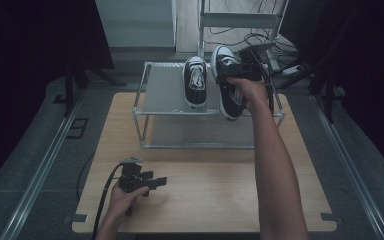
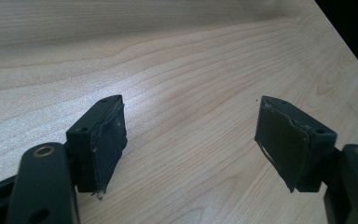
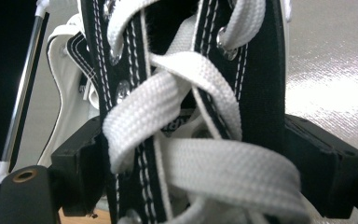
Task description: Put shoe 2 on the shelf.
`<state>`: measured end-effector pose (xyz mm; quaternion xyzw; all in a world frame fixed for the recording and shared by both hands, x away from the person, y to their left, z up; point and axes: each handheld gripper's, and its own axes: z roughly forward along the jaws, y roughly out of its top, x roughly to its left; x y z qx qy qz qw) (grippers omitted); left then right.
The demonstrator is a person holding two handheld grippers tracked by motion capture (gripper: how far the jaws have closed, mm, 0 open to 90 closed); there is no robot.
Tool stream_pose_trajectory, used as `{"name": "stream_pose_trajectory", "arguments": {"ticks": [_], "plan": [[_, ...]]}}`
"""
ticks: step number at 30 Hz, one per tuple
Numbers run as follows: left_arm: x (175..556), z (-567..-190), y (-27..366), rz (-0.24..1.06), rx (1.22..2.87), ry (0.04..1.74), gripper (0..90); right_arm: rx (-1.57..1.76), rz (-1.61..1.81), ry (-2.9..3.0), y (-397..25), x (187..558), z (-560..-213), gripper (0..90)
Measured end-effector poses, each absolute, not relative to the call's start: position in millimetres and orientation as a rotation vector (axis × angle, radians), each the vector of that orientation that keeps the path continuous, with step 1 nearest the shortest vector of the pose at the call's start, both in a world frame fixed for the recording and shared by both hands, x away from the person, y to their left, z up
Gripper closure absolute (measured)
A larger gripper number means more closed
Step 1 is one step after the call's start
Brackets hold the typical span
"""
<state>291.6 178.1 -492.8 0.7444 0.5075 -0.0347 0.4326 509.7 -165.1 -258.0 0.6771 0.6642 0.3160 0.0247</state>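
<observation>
2 black-and-white canvas sneakers are up on the top shelf of the metal rack (image 1: 145,82) at the far side of the wooden table (image 1: 205,195). The left sneaker (image 1: 195,82) lies flat on the shelf with its toe pointing away from the person. The right sneaker (image 1: 227,85) is in the grip of the right gripper (image 1: 243,71), its heel hanging out past the front rail of the shelf.

From the right gripper view, the 2 black jaws press against either side of the laced upper, with the white laces (image 3: 182,116) bunched between them, so that claw is clamped on the right sneaker across its lace panel. The left gripper (image 2: 189,140) rests low over the bare table near the person, jaws spread wide with nothing between them.

My guess is the shoe is light, with a soft canvas upper that gives under pressure and a stiffer rubber sole. Squeezing the lace area looks workable, because the eyelet rows add some body, but the canvas may fold and the shoe could swing or droop from the heel. Laces are loose and could snag on the rail. A hold nearer the collar or around the sole edges would likely feel firmer.
</observation>
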Motion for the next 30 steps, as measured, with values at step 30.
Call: {"name": "stream_pose_trajectory", "arguments": {"ticks": [30], "plan": [[292,-492,179,-0.1,1.847,1.256,24.7,2.259,0.912,1.913,-153,542,-271,14.7]]}}
